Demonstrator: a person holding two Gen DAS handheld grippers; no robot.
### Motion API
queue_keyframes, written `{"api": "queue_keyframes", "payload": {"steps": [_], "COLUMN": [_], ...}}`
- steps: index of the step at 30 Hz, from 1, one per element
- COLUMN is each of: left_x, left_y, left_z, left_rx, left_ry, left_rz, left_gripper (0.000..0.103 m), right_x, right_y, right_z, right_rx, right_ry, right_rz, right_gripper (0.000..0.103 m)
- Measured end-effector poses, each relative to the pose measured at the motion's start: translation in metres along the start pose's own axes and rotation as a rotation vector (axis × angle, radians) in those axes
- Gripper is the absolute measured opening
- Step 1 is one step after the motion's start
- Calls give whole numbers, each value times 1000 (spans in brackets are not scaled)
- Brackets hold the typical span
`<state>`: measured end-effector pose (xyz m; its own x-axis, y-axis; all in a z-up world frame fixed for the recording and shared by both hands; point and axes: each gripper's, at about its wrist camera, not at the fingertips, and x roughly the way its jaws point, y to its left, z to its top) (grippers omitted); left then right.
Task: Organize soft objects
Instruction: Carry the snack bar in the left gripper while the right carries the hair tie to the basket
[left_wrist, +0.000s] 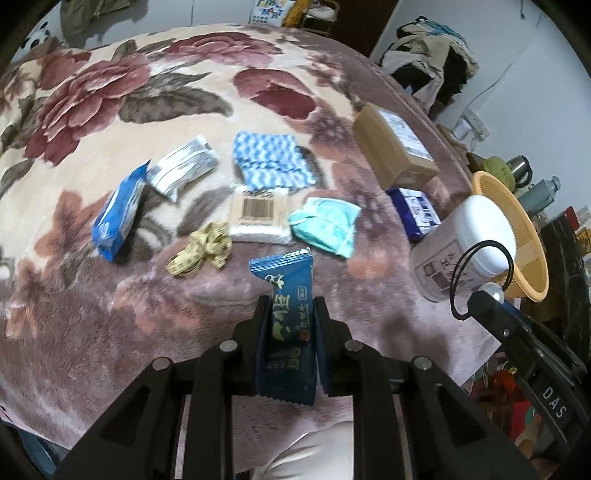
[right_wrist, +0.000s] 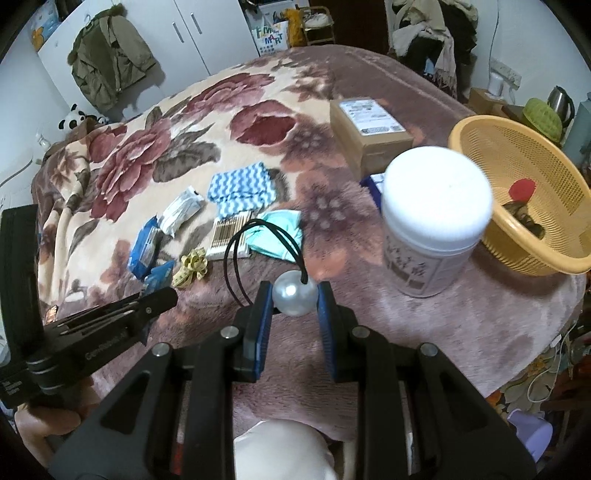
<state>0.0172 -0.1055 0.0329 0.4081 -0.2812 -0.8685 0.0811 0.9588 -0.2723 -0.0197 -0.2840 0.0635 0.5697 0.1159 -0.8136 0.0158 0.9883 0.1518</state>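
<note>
1. The left gripper (left_wrist: 290, 314) is clamped on a dark blue snack packet (left_wrist: 286, 321), held clear above the floral blanket (left_wrist: 110, 332).
2. The right gripper (right_wrist: 294, 301) pinches a pearl bead hair tie (right_wrist: 294, 298) by its bead.
3. Both items appear mid-carry; the yellow basket (right_wrist: 554, 254), right of the white-lidded jar (right_wrist: 436, 221), seems the likely destination.
4. The next move calls for clearing that jar before either item is released.

Each black tool (left_wrist: 291, 310) has blue-padded fingers (right_wrist: 327, 310), silver pivot screws and white lettering.
</note>
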Motion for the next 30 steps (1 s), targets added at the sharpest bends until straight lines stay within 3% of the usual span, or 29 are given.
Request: {"api": "queue_keyframes", "payload": {"steps": [30], "left_x": [-24], "left_y": [-135], "left_z": [41], "left_rx": [192], "left_ry": [-85], "left_rz": [-94], "left_gripper": [21], "right_x": [-63], "right_y": [-76], "right_z": [34], "right_rx": [74], "right_ry": [-146], "right_rz": [-62], "right_gripper": [25]}}
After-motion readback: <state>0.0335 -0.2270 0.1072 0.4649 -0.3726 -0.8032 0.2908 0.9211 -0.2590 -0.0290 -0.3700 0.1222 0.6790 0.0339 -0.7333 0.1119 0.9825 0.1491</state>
